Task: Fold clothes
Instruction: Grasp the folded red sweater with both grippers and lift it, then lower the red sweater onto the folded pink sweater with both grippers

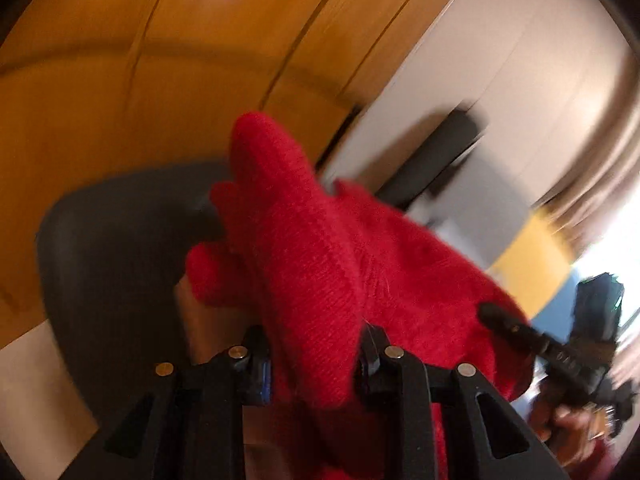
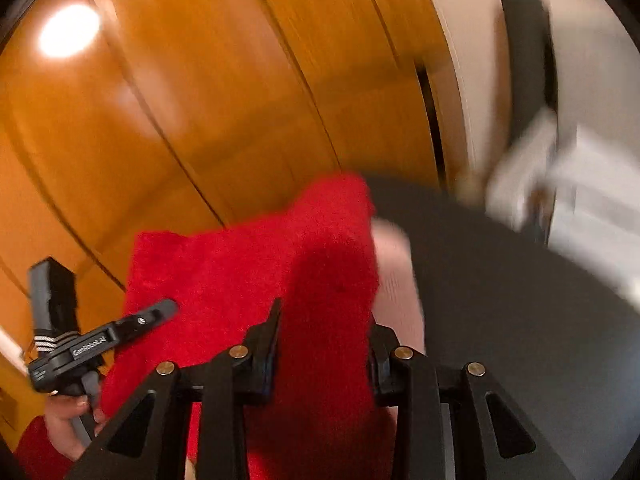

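1. Fuzzy red knitted garment (image 1: 320, 264) hangs lifted, stretched between both tools, w/ dark grey round surface (image 2: 520, 300) beneath.
2. Left tool (image 1: 316, 364) & right tool (image 2: 324, 344): each pinches a bunch of knit, fingers narrowly apart.
3. Garment's long axis runs tool to tool; neither nearer.

Glossy orange-brown wooden panels (image 2: 224, 92) carry a lamp's reflection (image 2: 69, 31); white wall (image 1: 516, 64) beyond, bright window (image 1: 616, 248), dark grey seat (image 2: 520, 300).

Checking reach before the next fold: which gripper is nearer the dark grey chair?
Hard to say. Both the left gripper and right gripper hold the red sweater over the dark grey chair.
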A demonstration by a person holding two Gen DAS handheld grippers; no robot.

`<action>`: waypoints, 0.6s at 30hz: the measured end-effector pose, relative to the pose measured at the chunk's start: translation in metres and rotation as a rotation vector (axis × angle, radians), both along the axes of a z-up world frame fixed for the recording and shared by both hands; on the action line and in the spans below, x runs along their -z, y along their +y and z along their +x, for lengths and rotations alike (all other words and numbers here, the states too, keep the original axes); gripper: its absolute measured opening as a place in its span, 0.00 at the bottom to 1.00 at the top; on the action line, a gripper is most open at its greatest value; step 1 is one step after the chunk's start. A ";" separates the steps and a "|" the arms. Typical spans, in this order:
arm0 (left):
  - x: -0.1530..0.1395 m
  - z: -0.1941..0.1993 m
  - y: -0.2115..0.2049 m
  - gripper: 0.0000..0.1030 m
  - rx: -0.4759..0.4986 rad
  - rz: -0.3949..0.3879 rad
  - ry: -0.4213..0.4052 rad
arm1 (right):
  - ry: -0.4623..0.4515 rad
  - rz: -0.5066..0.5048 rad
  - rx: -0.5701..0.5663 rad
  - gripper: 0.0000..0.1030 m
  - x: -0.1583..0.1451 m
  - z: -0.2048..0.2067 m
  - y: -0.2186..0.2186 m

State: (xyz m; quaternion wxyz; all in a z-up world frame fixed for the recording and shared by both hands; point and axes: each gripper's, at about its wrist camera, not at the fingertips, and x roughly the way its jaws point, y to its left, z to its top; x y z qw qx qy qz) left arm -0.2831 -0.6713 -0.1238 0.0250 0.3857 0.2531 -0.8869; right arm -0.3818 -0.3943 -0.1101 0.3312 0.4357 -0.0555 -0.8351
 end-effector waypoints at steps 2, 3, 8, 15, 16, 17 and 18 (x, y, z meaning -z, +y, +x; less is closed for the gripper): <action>0.018 0.007 -0.004 0.32 -0.009 0.009 0.048 | -0.040 -0.048 0.006 0.44 0.025 -0.003 0.005; 0.020 0.010 -0.005 0.33 -0.006 0.005 0.076 | -0.055 -0.067 0.007 0.44 0.035 -0.004 0.007; 0.016 0.009 0.001 0.33 0.020 -0.026 0.088 | -0.040 -0.037 -0.046 0.45 0.033 -0.003 0.011; -0.019 0.060 0.004 0.33 -0.073 -0.045 0.142 | -0.027 -0.045 -0.051 0.35 0.017 0.002 0.027; -0.028 0.071 0.006 0.33 -0.106 -0.076 0.177 | -0.019 -0.064 -0.037 0.33 0.013 0.002 0.031; -0.036 0.082 0.008 0.33 -0.138 -0.106 0.211 | -0.011 -0.083 -0.022 0.32 0.009 0.003 0.035; -0.044 0.094 0.010 0.33 -0.170 -0.136 0.245 | -0.005 -0.100 -0.009 0.32 0.006 0.004 0.039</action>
